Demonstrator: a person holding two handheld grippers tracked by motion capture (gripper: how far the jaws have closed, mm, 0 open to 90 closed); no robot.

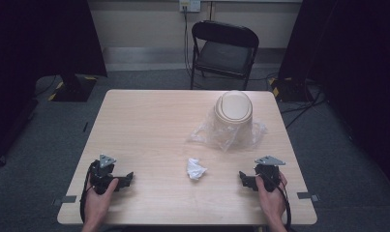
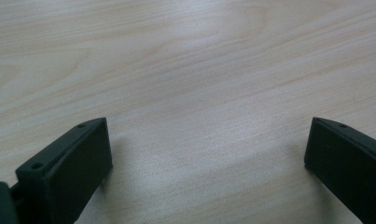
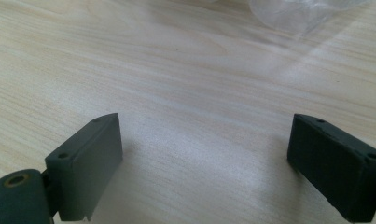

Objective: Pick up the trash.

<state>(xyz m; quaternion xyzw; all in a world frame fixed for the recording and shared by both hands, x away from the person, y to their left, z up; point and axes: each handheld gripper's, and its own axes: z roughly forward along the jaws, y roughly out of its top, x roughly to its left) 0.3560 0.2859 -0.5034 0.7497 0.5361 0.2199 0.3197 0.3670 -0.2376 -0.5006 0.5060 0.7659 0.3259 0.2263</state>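
Crumpled paper (image 1: 196, 168) lies between both tools, bin (image 1: 233, 114) behind it.

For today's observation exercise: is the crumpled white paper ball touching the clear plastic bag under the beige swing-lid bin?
Apart. The high view shows bare wooden table between the crumpled white paper ball and the clear plastic bag around the beige swing-lid bin.

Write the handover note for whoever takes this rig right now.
Left gripper: open, holding nothing, resting at the near left of the table.
Right gripper: open, holding nothing, at the near right.
Crumpled paper: loose on the table between the grippers, nearer the right one.
Small bin: far right, with clear plastic bag around it.
Done: nothing so far.
Left: likely put the paper in the bin.
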